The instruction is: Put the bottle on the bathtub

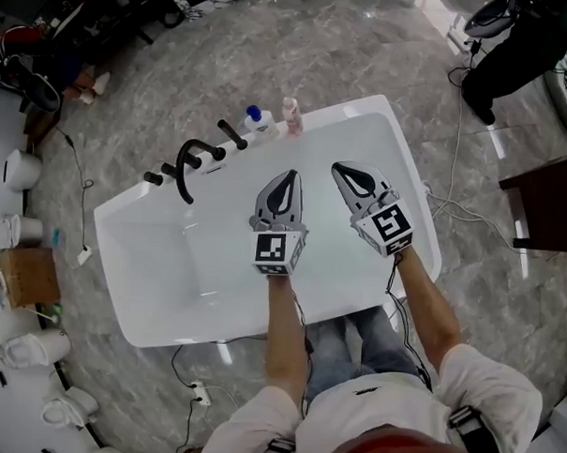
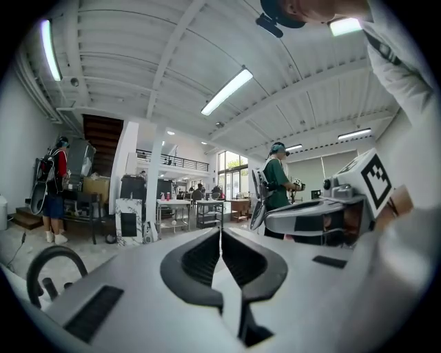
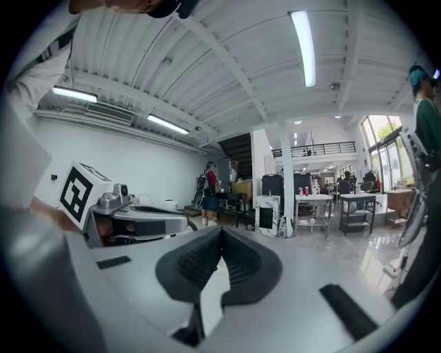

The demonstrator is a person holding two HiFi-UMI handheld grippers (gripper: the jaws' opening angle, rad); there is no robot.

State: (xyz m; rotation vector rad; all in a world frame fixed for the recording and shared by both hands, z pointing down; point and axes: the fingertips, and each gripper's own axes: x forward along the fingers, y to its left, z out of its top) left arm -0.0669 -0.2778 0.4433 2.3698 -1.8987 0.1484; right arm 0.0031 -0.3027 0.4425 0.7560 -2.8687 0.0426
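Nearest, the left gripper (image 1: 288, 177) and right gripper (image 1: 340, 169) are held side by side above the white bathtub (image 1: 168, 291), each with jaws pressed together on nothing. Beyond, on the tub's far rim beside the black faucet (image 1: 189, 157), a blue-capped bottle (image 1: 258, 122) and a pink bottle (image 1: 290, 116) stand upright, apart from both grippers.
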